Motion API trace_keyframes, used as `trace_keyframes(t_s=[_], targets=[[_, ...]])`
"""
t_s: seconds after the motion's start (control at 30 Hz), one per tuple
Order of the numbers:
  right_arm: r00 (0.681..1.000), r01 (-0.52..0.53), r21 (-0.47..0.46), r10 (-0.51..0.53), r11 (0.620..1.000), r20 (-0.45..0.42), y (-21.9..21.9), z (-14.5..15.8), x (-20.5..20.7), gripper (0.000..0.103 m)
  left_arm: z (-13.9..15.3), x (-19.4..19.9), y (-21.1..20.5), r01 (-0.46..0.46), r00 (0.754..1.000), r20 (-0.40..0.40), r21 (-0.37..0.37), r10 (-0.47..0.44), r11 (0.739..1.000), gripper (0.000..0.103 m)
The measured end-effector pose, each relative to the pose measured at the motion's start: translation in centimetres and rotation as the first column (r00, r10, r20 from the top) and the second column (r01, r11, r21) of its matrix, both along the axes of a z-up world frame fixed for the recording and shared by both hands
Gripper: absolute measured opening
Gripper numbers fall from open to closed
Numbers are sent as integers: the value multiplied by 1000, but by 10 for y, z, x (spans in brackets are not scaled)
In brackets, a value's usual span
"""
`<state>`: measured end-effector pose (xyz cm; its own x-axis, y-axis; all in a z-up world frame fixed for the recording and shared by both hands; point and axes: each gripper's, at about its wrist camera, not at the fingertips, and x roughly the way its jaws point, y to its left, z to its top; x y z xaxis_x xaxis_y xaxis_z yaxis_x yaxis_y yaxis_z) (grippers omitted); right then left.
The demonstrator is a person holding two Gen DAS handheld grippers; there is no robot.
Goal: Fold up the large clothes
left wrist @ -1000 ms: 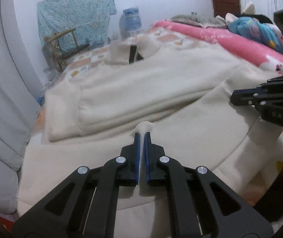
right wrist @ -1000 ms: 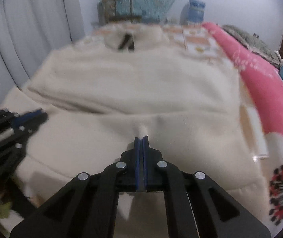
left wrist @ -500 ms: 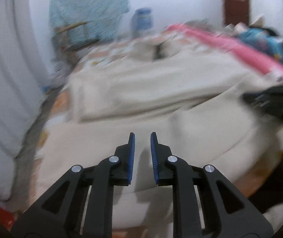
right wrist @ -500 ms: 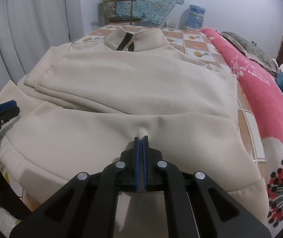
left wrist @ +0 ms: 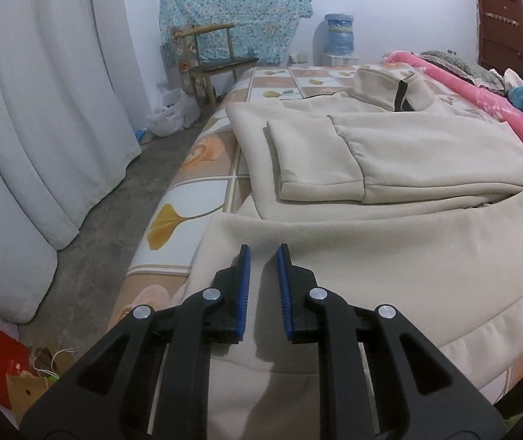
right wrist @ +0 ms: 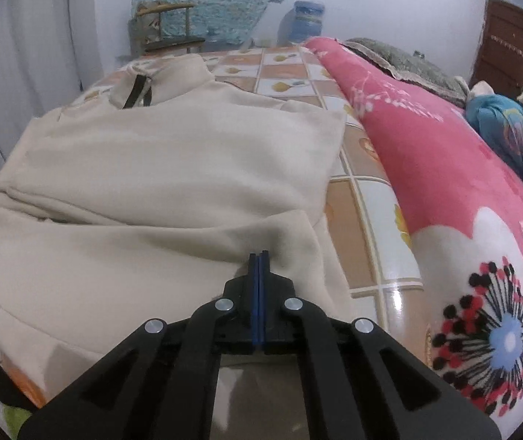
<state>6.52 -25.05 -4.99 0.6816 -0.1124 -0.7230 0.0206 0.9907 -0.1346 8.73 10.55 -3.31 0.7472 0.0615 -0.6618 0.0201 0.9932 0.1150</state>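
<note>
Nearest the left camera, the left tongs stood slightly spread, pads clear of the cloth and pinching nothing, poised just above the near hem band of a cream sweatshirt. The sweatshirt lay flat on a bed, its long axis running away from both tongs, hem close and collar far. Nearest the right camera, the right tongs were pressed fully together; whether they nipped the fabric bunched at their tips could not be told. Taking the sweatshirt as landmark, the left tongs sat over its near left corner and the right tongs near its right side edge, so each hand was nearest its own corner. On its left half a sleeve lay folded across the chest. Right of it, bare tiled bedsheet, then a pink quilt hemmed that side. Left of it the bed edge dropped to open floor. Beyond the collar stood a wooden chair.
</note>
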Motion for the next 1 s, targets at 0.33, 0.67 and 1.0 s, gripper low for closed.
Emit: trace_keyframes(t_s=[0.33, 0.67, 1.0], targets=[[986, 165, -2, -165, 986, 37, -24, 22, -28, 0, 1, 7, 7, 24, 1000, -16, -49, -25, 999, 16], [953, -302, 18, 302, 953, 0, 103, 1, -61, 29, 1, 7, 7, 39, 999, -13, -33, -39, 999, 16], [935, -351, 37, 349, 936, 56, 108, 5, -63, 44, 0, 8, 5, 47, 999, -14, -10, -47, 999, 16]])
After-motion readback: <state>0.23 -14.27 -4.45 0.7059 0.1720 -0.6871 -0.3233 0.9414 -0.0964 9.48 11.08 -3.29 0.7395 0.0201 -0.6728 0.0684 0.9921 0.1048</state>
